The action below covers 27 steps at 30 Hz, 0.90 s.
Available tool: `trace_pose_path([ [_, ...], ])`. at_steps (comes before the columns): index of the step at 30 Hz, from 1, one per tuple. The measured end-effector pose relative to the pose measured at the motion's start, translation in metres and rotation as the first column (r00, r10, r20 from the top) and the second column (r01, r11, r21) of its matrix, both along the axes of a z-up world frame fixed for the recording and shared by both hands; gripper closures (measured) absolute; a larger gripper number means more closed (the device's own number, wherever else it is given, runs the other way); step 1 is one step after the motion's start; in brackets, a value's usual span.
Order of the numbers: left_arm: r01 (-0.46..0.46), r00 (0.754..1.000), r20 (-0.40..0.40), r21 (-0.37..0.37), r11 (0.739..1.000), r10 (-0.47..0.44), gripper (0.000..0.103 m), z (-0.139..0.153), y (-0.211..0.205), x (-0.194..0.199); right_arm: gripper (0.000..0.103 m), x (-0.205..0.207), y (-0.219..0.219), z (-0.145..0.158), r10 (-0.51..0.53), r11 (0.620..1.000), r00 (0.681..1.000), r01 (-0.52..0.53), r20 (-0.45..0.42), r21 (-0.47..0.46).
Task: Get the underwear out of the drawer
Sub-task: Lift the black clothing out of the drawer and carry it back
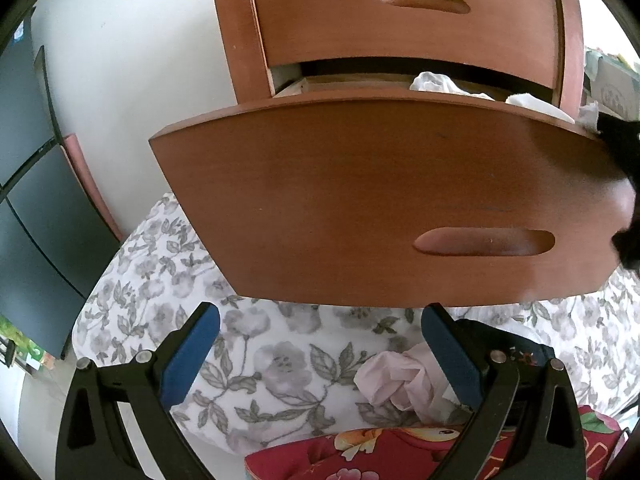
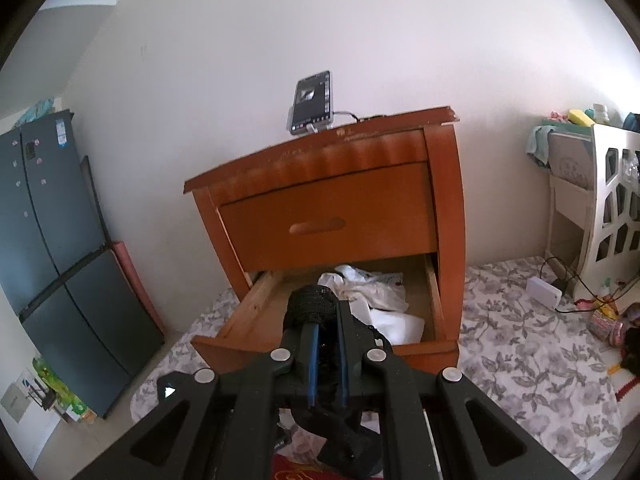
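Just in front of the open drawer [image 2: 248, 320], the right tool [image 2: 326, 332] is clamped on one piece of black underwear [image 2: 310, 304]. The dark fabric bunches in a rounded wad at the blue pads [image 2: 313, 356] and trails back between them, its long axis running along the fingers toward the camera, with a loose end hanging below the tool. It is held above the drawer's front edge, clear of the drawer's floor.

Below the drawer front, the left tool [image 1: 320, 360] hangs with its two blue fingers well apart and nothing between them. Just beside its right finger lies one crumpled pale pink garment [image 1: 394, 380] on a grey floral sheet [image 1: 280, 360]; nearer still is a red patterned cloth [image 1: 360, 456].

Inside the drawer, toward its right and back, lies a heap of white clothes [image 2: 376, 292]; how many pieces cannot be told.

The drawer is the lower of two in one reddish wooden nightstand [image 2: 448, 200]; the upper drawer [image 2: 320, 220] is closed. On the nightstand's top a phone [image 2: 312, 102] leans against a white wall [image 2: 360, 20]. Left of the nightstand stands a dark refrigerator [image 2: 60, 232]; to its right, a white cabinet [image 2: 616, 208].
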<state>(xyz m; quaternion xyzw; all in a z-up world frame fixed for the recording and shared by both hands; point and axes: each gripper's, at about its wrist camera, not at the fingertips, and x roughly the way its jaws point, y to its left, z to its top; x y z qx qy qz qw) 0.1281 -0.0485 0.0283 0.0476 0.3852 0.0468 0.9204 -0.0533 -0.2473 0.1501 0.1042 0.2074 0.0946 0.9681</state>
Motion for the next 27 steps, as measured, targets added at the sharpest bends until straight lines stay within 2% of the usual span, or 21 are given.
trace_pose_path([
  [6, 0.004, 1.000, 0.031, 0.006, 1.000, -0.004, 0.002, 0.005, -0.002, -0.005, 0.095, 0.012, -0.001, -0.025, 0.002, 1.000, 0.995, -0.002, -0.098, -0.003],
  [14, -0.002, 1.000, 0.030, -0.005, 1.000, 0.003, 0.002, 0.006, 0.000, -0.005, 0.094, 0.029, 0.007, -0.058, 0.018, 1.000, 0.976, -0.023, -0.219, -0.022],
  [22, -0.003, 0.999, 0.032, -0.006, 1.000, 0.003, 0.002, 0.006, 0.001, -0.004, 0.094, 0.040, 0.020, -0.073, 0.059, 0.998, 0.963, -0.064, -0.263, -0.013],
  [27, -0.005, 1.000, 0.029, -0.009, 1.000, 0.005, 0.002, 0.007, 0.002, -0.003, 0.094, 0.043, 0.024, -0.059, 0.077, 0.997, 0.971, -0.081, -0.227, -0.007],
])
